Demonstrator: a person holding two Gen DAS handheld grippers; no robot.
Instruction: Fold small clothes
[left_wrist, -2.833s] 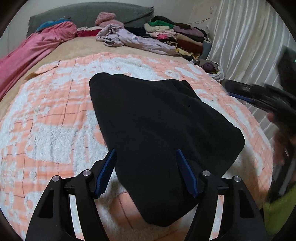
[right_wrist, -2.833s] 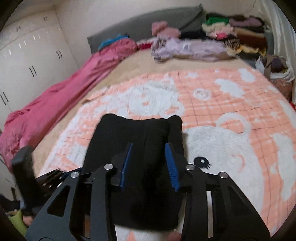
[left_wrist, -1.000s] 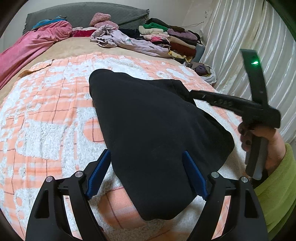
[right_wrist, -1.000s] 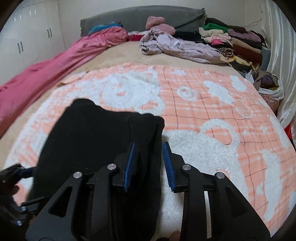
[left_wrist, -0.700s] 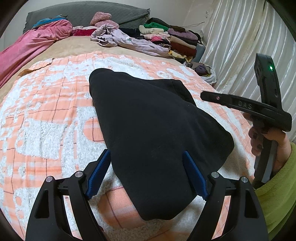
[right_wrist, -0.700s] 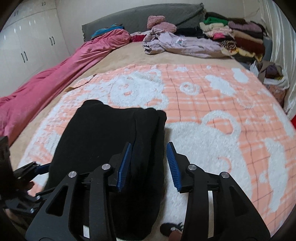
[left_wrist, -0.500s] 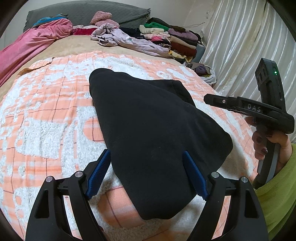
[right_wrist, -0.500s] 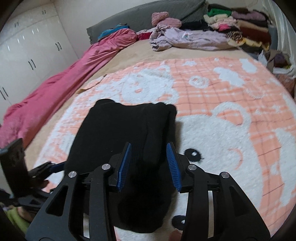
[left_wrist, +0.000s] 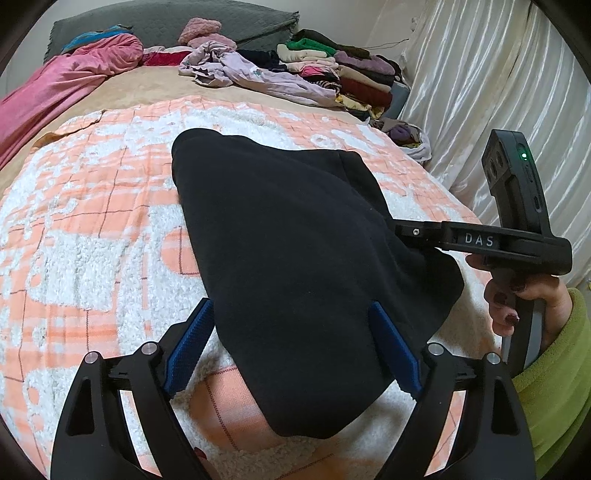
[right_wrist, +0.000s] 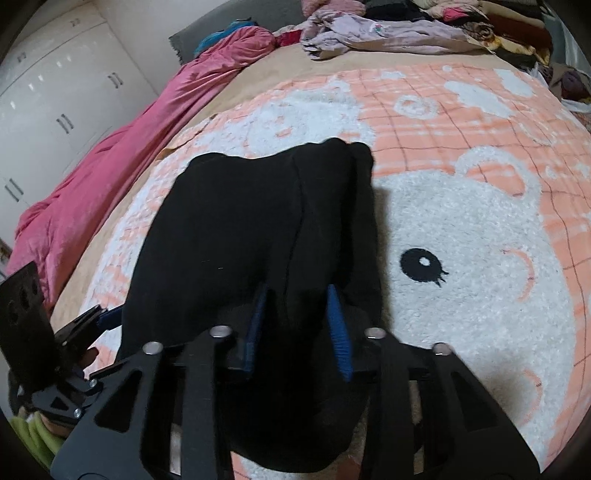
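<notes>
Right wrist view: we see the right gripper (right_wrist: 299, 325) down on the near right edge of the black garment (right_wrist: 236, 236). Its 2 blue pads (right_wrist: 338, 325) are closing with a ridge of black cloth between them; black on black, so we cannot tell if they already bite. The fingertips are sunk into the fabric. Folds and seams are hard to read, and we cannot tell what kind of garment it is.

Left wrist view: the left gripper (left_wrist: 291, 347) stands wide, jaws opening, 1 pad (left_wrist: 190, 345) off the garment's (left_wrist: 295, 240) left edge on the blanket, the other at its right edge. The cloth lies between them, not pinched. The right gripper's (left_wrist: 400, 230) tip disappears at the garment's right edge, so contact there is hidden. The right hand (left_wrist: 517, 295), in a lime-green sleeve (left_wrist: 550, 387), grips the handle.

The garment lies on an orange-and-white fleece blanket (left_wrist: 81, 236) with a bear face (right_wrist: 461, 258), spread over the bed. Well behind it: a pink quilt (left_wrist: 55, 88), a loose lilac garment (left_wrist: 243, 72), a stack of folded clothes (left_wrist: 332, 66), and a grey pillow (left_wrist: 159, 22). A white curtain (left_wrist: 480, 92) hangs on the right; white cupboard doors (right_wrist: 55, 96) show in the right wrist view's left. The left gripper (right_wrist: 92, 325) shows small there, partly cut off.
</notes>
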